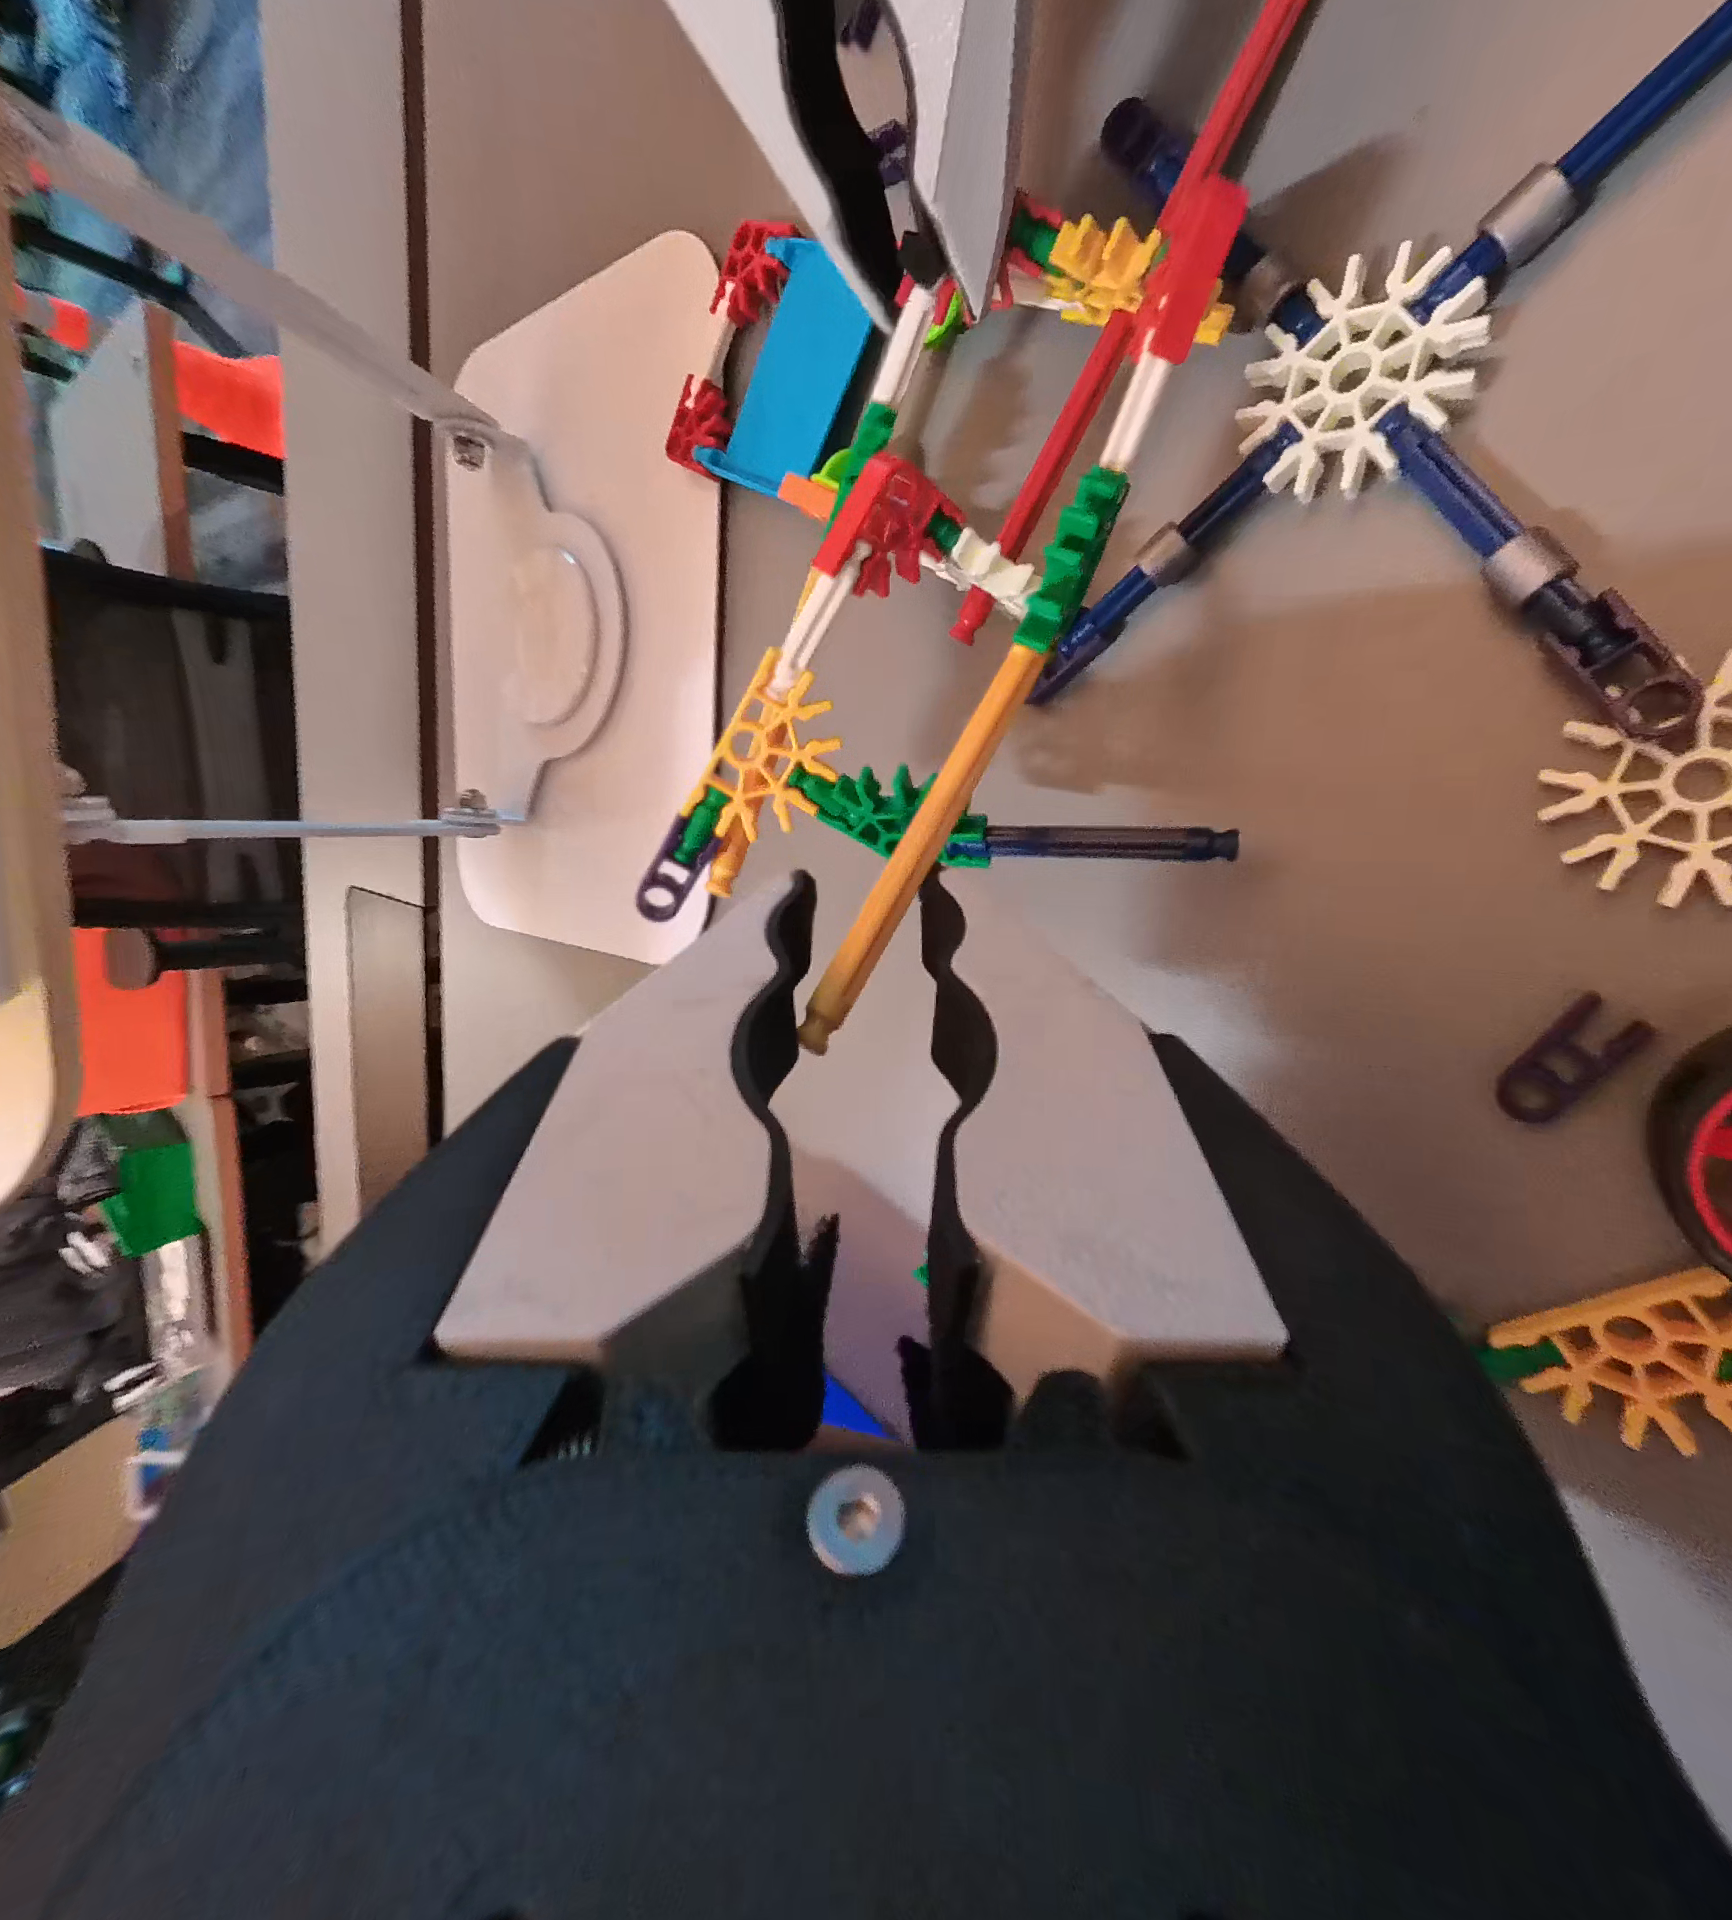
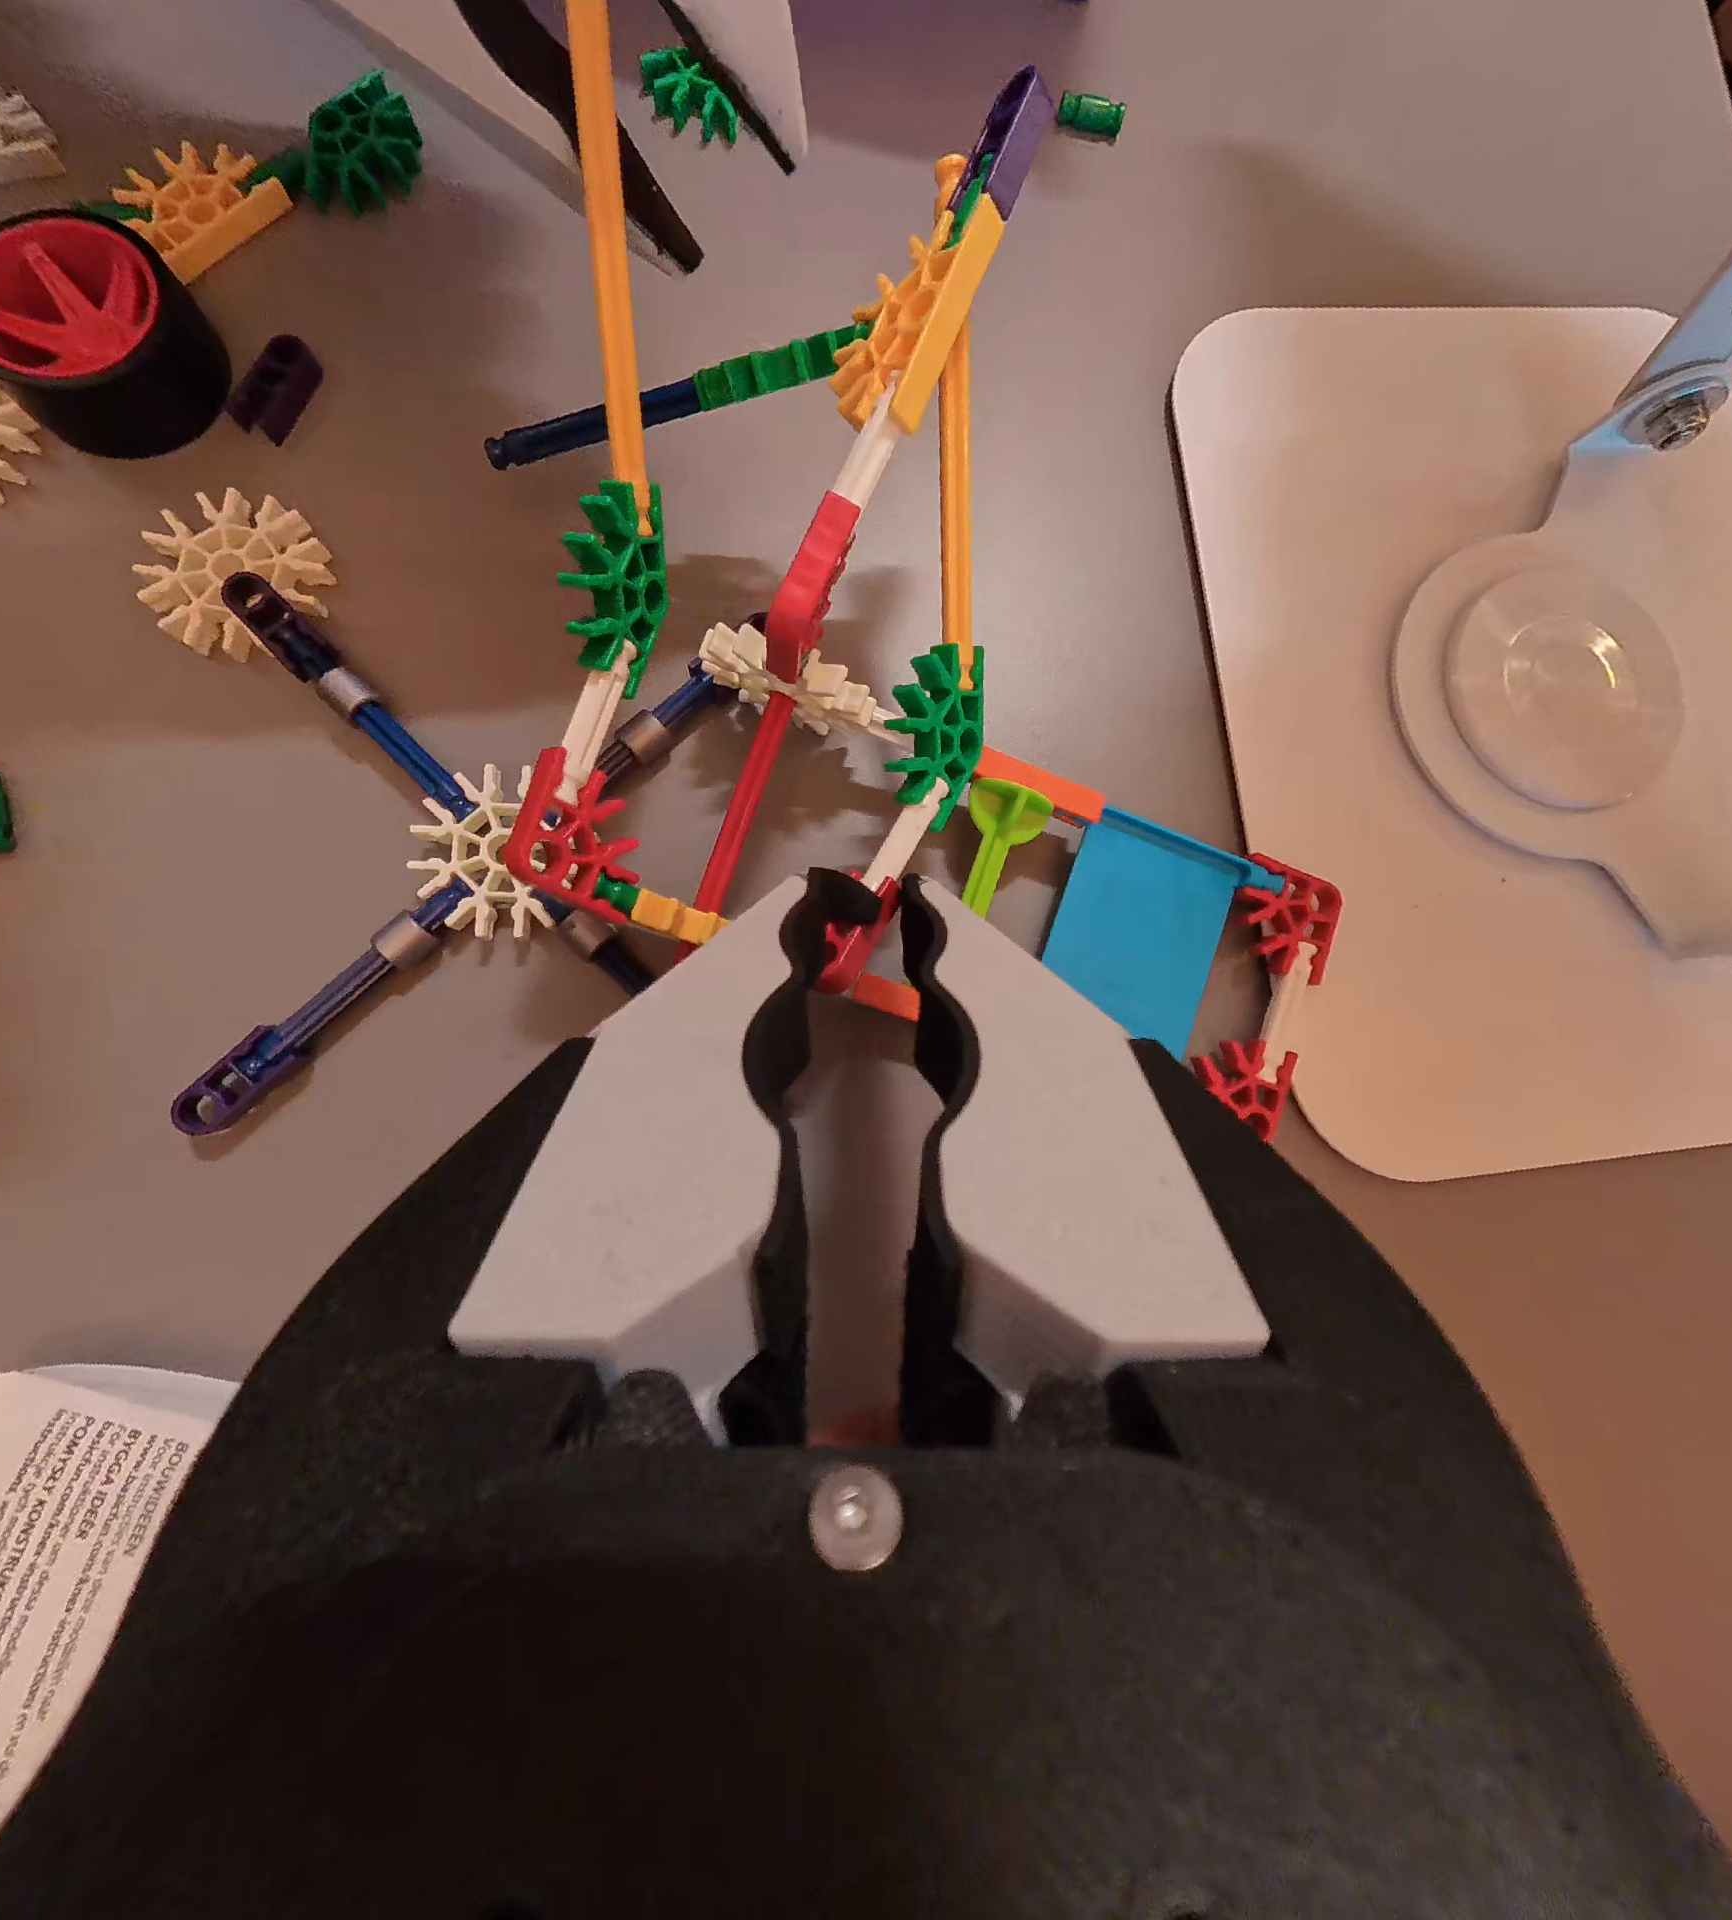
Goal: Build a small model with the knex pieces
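Note:
A colourful rod-and-connector structure lies on the grey table [image 2: 1080, 218]. It includes a blue panel [image 2: 1137, 935] and green connectors [image 2: 618, 582]. My right gripper [image 2: 864, 883] is shut on a red connector [image 2: 846, 940] at the end of a white rod [image 2: 903, 842]. It also shows at the top of the left wrist view [image 1: 945, 281]. My left gripper [image 1: 864, 888] is open. A long yellow rod [image 1: 924, 842] runs from a green connector [image 1: 1064, 561] into the gap, and its end touches the left pad. The same rod [image 2: 613, 260] shows in the right wrist view.
A white base plate [image 2: 1309, 468] with a clear dome and metal struts lies beside the structure. A white snowflake connector with blue rods [image 2: 472, 847], a black wheel with a red hub [image 2: 83, 322] and loose connectors lie on the other side. A printed paper sheet [image 2: 31, 1558] is near me. My right fingertips sit around 11 cm from my left ones.

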A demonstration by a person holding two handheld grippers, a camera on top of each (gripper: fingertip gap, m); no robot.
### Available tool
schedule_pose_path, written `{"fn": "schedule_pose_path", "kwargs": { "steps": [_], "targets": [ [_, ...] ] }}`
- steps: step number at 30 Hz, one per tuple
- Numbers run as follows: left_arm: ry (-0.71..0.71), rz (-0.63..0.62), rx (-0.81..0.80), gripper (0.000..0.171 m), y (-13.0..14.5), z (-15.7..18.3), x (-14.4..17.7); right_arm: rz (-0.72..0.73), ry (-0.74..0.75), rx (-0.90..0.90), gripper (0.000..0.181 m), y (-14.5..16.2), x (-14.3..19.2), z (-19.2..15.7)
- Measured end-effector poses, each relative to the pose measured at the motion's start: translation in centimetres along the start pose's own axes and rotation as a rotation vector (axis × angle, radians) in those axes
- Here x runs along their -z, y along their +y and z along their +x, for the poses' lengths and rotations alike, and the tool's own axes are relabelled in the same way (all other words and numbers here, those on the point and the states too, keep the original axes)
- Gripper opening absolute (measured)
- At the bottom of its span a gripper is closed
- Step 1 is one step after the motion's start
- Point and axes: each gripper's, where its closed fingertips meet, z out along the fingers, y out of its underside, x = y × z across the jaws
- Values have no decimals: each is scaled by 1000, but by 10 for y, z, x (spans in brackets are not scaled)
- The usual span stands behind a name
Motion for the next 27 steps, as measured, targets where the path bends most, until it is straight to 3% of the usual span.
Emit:
{"fn": "schedule_pose_path", "kwargs": {
  "steps": [8,12,19,23,27],
  "targets": [
    [244,48,216,11,2,12,-3,5,43,28,14,-3,6,6],
    [288,50,273,3,-2,18,-2,40,108,104,25,-18,24,9],
    [303,50,296,2,-9,21,-2,55,43,155,32,-25,26,-11],
    [355,85,344,2,-21,26,-1,16,14,196,26,-17,6,-22],
    [418,128,420,2,-31,32,-1,-34,24,229,5,-6,-5,-23]
  ]
}}
